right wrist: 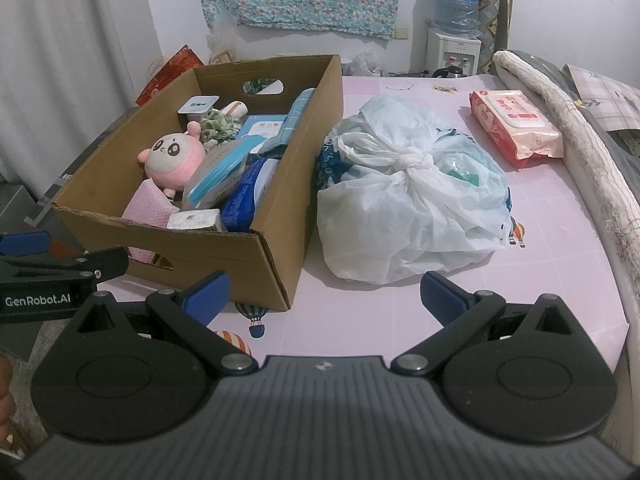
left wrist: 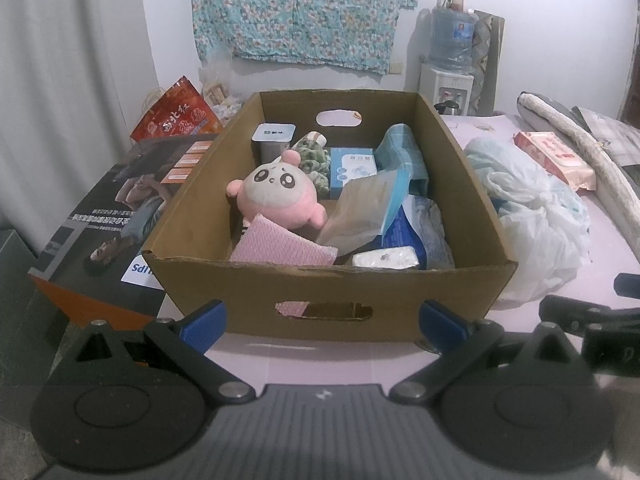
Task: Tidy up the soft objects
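An open cardboard box point(left wrist: 248, 280) point(right wrist: 276, 248) stands on the pink table. Inside lie a pink plush toy point(left wrist: 276, 192) point(right wrist: 174, 158), a pink cloth point(left wrist: 280, 246) point(right wrist: 146, 204), a green patterned soft item point(left wrist: 316, 160) point(right wrist: 214, 126), a teal cloth point(left wrist: 400, 152), tissue packs and pouches. A knotted white plastic bag point(right wrist: 408, 200) point(left wrist: 532, 224) sits right of the box. My left gripper point(left wrist: 322, 322) is open just before the box's front wall, holding nothing. My right gripper point(right wrist: 324, 298) is open, empty, in front of the bag and the box's corner.
A pink wet-wipes pack point(right wrist: 516, 124) point(left wrist: 554, 158) lies at the far right by a rolled mat point(right wrist: 568, 120). Left of the carton sit a large printed box point(left wrist: 104, 216) and a red bag point(left wrist: 176, 114). A water dispenser point(right wrist: 454, 20) stands at the wall.
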The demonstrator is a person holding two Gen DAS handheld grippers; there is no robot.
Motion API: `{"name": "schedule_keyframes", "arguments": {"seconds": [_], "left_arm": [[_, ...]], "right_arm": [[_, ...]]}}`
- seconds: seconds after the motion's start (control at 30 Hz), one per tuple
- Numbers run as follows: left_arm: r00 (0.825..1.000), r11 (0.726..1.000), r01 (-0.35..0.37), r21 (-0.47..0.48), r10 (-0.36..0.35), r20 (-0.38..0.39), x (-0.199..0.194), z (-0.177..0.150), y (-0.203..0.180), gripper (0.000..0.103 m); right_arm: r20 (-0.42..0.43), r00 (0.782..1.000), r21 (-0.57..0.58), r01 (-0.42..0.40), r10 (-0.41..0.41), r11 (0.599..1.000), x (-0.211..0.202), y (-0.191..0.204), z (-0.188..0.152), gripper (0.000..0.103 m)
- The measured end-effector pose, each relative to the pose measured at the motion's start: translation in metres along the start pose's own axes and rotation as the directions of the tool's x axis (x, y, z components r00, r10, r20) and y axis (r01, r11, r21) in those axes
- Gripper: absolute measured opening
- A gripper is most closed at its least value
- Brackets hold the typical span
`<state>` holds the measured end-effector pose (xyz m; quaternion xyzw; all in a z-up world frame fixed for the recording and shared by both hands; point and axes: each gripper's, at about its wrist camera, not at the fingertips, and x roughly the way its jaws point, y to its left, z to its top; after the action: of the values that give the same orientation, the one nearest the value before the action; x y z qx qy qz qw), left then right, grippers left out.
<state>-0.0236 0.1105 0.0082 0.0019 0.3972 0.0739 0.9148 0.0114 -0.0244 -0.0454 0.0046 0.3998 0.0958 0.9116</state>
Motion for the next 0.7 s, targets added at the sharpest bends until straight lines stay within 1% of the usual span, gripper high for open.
{"name": "schedule_keyframes", "arguments": {"seconds": [0.27, 0.7], "left_arm": [[1.0, 1.0, 0.001, 0.001, -0.001, -0.004, 0.0008, 0.0005, -0.0006, 0.103], [1.0, 1.0, 0.001, -0.004, -0.001, -0.005, 0.0033, 0.0001, 0.0024, 0.103]], "right_arm": [[-0.004, 1.0, -0.003, 0.002, -0.002, 1.0, 0.0011, 0.0011, 0.0, 0.102], [-0.003, 1.0, -0.055, 0.01, -0.01, 0.998, 0.0019, 0.0084, 0.0003, 0.102]]}}
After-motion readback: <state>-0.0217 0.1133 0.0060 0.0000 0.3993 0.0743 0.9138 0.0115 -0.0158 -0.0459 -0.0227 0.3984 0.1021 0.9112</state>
